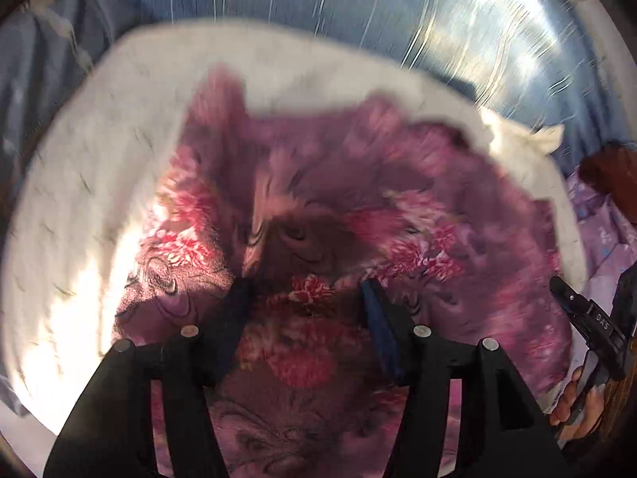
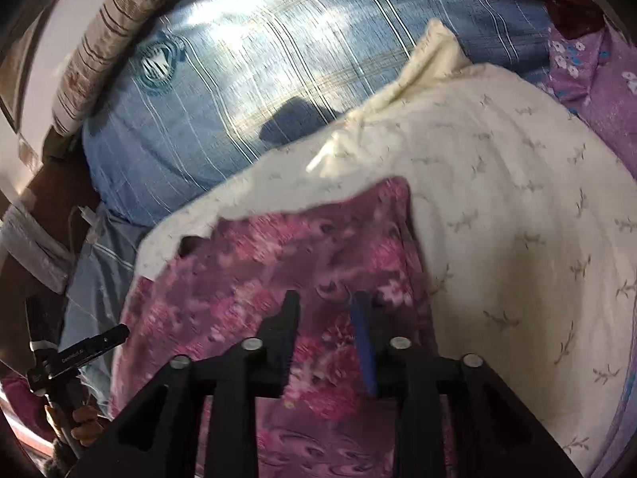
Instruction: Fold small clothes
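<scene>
While the pink floral garment (image 1: 318,239) lies spread on a cream cloth (image 1: 99,167) over the blue striped bedding (image 2: 239,59), both grippers — left (image 1: 304,290), right (image 2: 324,302) — hover above it, jaws parted, holding nothing.

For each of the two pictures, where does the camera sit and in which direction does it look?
Left wrist view: sits on the left gripper, looks steeply down at the pink floral garment on the cream cloth; the right gripper and a hand show at the right edge.
Right wrist view: sits on the right gripper, looks down at the same garment; the left gripper shows at the left edge.
Shared: garment, cream cloth, blue striped bedding.
</scene>
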Demonstrator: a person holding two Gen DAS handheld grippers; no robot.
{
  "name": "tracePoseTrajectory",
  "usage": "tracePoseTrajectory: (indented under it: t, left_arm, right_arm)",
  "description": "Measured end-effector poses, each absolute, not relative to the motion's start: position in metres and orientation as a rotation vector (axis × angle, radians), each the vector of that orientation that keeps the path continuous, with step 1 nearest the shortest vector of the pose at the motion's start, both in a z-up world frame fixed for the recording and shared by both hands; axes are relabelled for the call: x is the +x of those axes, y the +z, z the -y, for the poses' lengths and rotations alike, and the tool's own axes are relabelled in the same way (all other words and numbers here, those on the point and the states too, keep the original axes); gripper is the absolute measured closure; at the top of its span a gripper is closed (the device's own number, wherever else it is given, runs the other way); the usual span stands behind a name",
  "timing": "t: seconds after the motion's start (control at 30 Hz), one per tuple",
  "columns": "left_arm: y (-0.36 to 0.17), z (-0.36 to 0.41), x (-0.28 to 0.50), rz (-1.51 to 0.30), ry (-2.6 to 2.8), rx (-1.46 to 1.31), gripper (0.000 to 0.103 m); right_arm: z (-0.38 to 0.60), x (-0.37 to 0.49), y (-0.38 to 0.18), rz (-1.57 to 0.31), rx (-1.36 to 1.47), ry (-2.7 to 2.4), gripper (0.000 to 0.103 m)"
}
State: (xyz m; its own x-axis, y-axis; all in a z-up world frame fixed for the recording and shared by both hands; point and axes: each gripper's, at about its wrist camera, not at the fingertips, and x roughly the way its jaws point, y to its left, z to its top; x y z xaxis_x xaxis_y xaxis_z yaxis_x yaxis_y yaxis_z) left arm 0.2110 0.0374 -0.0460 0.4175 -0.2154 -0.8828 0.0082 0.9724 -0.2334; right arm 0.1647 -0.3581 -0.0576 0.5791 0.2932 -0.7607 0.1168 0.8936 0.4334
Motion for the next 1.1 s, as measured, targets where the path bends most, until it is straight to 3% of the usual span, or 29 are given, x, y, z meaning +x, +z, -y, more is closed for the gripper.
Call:
tracePoseTrajectory:
  t: [0.13,0.6,0.73,1.1]
  left_arm:
    - [-0.040,-0.018,0.208,-1.081,-0.090,-0.089,0.038]
    - [-0.022,-0.028,0.183,-1.063,-0.112,-0.164,0.039]
    - [-0.007,-0.037,0.169,-1.044,-0.116,-0.177,0.039]
    - [0.023,-0.155,0.111,-1.011,-0.219,-0.679,0.036]
  right_arm:
    - [0.357,0.162,-0.062,-0.897,0.455,0.118,0.068]
    - [0.341,0.132,-0.016,-0.855,0.477,0.144,0.063]
    - [0.327,0.112,-0.003,-0.830,0.436,0.174,0.048]
    - [0.316,0.100,-0.059,-0.967,0.442,0.161,0.045]
